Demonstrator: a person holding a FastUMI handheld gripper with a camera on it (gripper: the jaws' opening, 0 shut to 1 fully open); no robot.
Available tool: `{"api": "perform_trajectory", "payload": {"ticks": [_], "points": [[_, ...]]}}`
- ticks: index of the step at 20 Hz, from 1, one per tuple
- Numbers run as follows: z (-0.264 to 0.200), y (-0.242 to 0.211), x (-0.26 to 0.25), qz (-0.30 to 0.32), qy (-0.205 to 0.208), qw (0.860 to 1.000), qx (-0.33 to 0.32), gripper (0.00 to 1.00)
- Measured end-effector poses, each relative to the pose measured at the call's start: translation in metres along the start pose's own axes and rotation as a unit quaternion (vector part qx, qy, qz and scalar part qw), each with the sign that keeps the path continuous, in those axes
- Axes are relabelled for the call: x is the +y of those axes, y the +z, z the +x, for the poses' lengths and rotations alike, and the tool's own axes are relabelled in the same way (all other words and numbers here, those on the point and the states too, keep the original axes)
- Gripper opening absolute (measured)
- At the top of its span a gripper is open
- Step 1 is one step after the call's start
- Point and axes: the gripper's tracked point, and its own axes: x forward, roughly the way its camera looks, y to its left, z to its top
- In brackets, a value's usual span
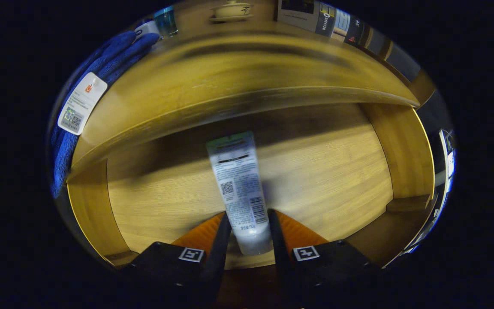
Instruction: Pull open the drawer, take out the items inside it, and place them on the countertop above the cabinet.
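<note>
The gripper has its two black fingers closed against the sides of a white tube, one finger on each flank near the capped end, so the tube is clamped between them. The tube's cap end dips below the fingertips and its outline there is partly hidden by them. The tube runs forward from the fingers over the open drawer, whose pale wooden floor lies beneath it; whether the tube touches that floor or is lifted off it is hard to tell. The tube is white with a green band at its far end and a back panel of small print, blurred. Beyond the drawer, the countertop is smeared by motion. A blue towel with a white tag lies at its left side.
</note>
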Motion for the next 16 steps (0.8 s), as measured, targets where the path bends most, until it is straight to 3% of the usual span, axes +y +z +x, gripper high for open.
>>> {"api": "perform_trajectory", "payload": {"ticks": [5, 6, 7, 10, 16], "points": [[-0.024, 0.031, 0.025, 0.002, 0.022, 0.999, -0.045, 0.47], [-0.031, 0.039, 0.028, -0.004, 0.014, 0.999, -0.051, 0.47], [-0.041, 0.019, 0.020, -0.004, 0.009, 0.998, -0.060, 0.47], [-0.080, 0.048, 0.030, 0.007, 0.016, 0.995, -0.100, 0.46], [-0.127, 0.052, 0.015, 0.008, -0.028, 0.988, -0.151, 0.46]]}}
